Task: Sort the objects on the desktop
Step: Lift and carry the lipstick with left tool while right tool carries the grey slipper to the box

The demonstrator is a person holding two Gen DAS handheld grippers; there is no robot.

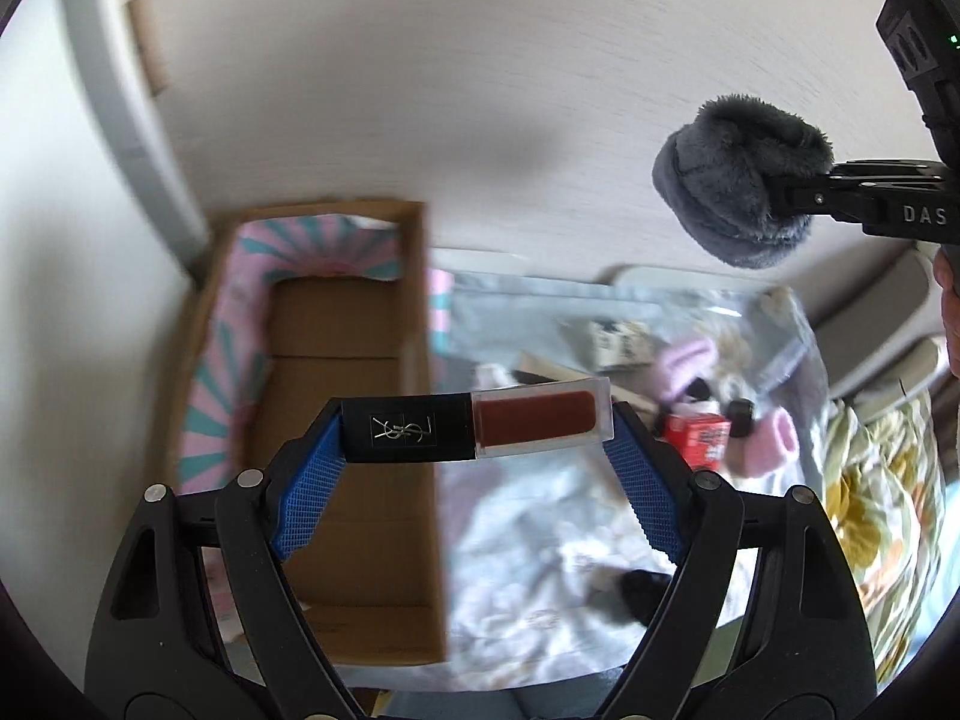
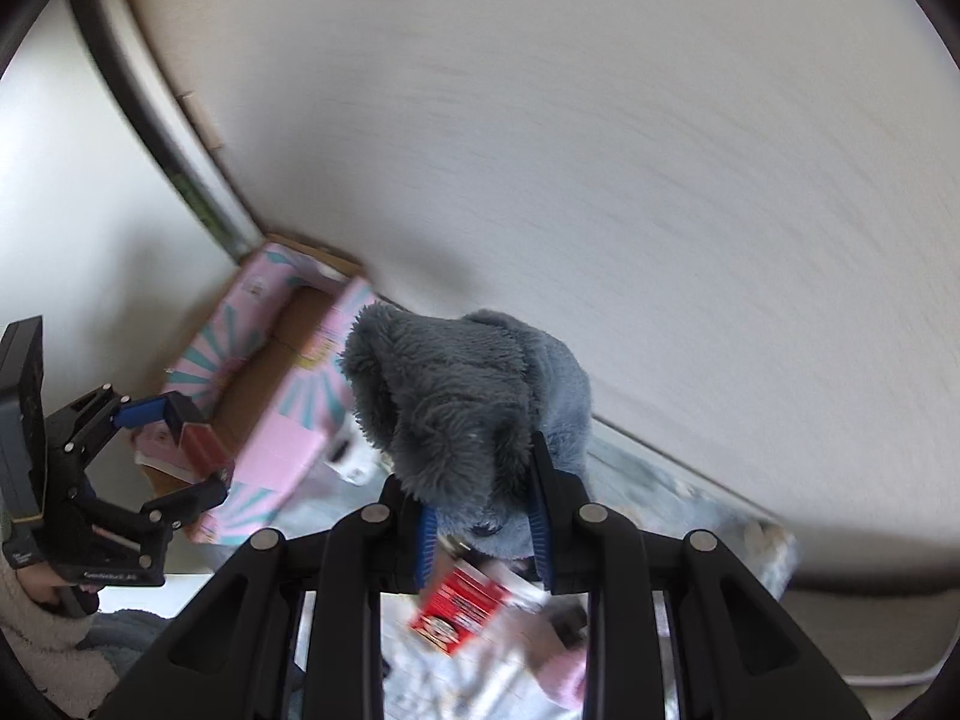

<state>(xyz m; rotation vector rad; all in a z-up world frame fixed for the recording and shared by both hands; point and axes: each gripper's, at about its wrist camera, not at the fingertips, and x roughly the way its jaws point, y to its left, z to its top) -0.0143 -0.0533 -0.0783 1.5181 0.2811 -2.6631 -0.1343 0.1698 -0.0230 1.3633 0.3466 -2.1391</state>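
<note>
The lip gloss tube [image 1: 480,425] sits in the lower middle of the left wrist picture. It lies sideways between the two blue pads [image 1: 309,495] of the left gripper [image 1: 477,456], and the pads press on its two ends. So the left gripper is squeezing the tube and holding it up in the air. The tube looks small, light and hard. Its clear part looks smooth, so it may slip. Held by the ends, it could turn or pop out, and a hold across the black cap would likely be safer.

The gray fuzzy thing [image 2: 462,420] fills the middle of the right wrist picture. The right gripper [image 2: 483,534] is closed on its lower part, and it hangs over the tips. It looks very soft and light and will squash but not break. Any spot is good to grab.

Behind the tube, at the middle left of the left wrist picture, is an open cardboard box [image 1: 354,360] with pink and blue paper on its sides. To the right of the box is a blurry pile of small things on a shiny bag [image 1: 528,516], with a red packet [image 1: 699,435] in it.
</note>
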